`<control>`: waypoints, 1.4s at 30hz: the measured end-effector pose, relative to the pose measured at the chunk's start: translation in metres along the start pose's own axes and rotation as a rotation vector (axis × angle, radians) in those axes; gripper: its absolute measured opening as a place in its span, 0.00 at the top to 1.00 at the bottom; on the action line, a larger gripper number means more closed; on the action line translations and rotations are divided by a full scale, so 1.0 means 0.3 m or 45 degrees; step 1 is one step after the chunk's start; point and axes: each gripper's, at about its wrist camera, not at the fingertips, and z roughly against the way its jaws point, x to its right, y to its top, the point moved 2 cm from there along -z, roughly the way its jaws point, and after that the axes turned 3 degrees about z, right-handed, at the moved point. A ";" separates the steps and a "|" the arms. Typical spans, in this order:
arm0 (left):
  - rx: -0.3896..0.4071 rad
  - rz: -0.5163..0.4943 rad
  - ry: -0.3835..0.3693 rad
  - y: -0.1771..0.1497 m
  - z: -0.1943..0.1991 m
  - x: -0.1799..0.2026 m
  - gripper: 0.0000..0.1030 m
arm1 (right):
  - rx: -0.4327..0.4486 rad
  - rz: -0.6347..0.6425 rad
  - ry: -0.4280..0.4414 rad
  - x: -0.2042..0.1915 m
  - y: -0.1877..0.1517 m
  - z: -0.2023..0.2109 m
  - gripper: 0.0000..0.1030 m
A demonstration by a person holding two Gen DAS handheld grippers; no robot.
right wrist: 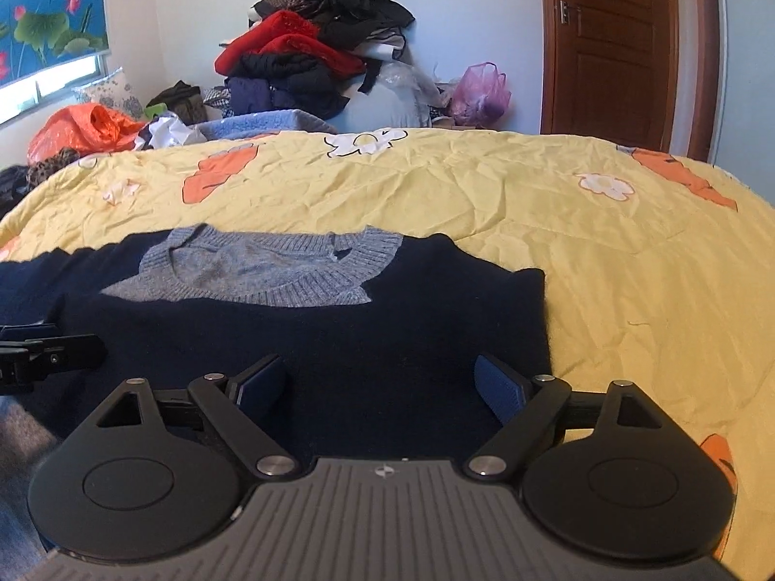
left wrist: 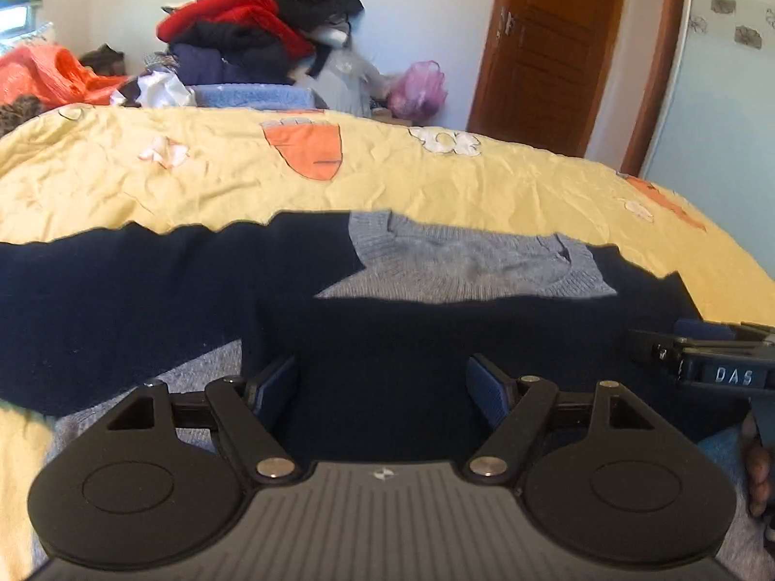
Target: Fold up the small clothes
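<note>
left gripper [left wrist: 382, 387]: my fingers spread wide, holding nothing, over the dark body panel.
right gripper [right wrist: 380, 385]: also released, empty, near the right edge.
navy and grey knitted sweater [right wrist: 310, 334]: flat on yellow patterned quilt [right wrist: 484, 203], grey collar far side.
handling: soft, light, limp, I'd guess; pinch hem corners or side edges.
pink plastic bag [right wrist: 479, 92]: bulging, contents unclear.
orange plastic bag [right wrist: 82, 130]: crumpled, contents hidden.

The sweater [right wrist: 310, 339] was knitted cloth: dark navy parts soft and matt, the grey collar [right wrist: 271, 266] coarser and ribbed. The yellow bedcover [right wrist: 484, 193] was thin, wrinkled cloth. The right gripper [right wrist: 380, 387] was matt black plastic with shiny metal rivets and blue textured pads [right wrist: 501, 392]. The far door [right wrist: 615, 48] was glossy brown wood.
</note>
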 end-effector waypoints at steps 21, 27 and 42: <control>0.371 1.126 0.258 0.013 0.441 -1.120 0.23 | -0.026 0.053 -0.008 -0.033 0.016 -0.012 0.05; 0.404 1.248 0.158 -0.017 0.407 -1.262 0.23 | -0.025 0.051 -0.008 -0.034 0.016 -0.012 0.04; 0.288 1.066 0.459 0.039 0.271 -1.294 0.88 | -0.019 0.035 0.004 -0.034 0.015 -0.009 0.03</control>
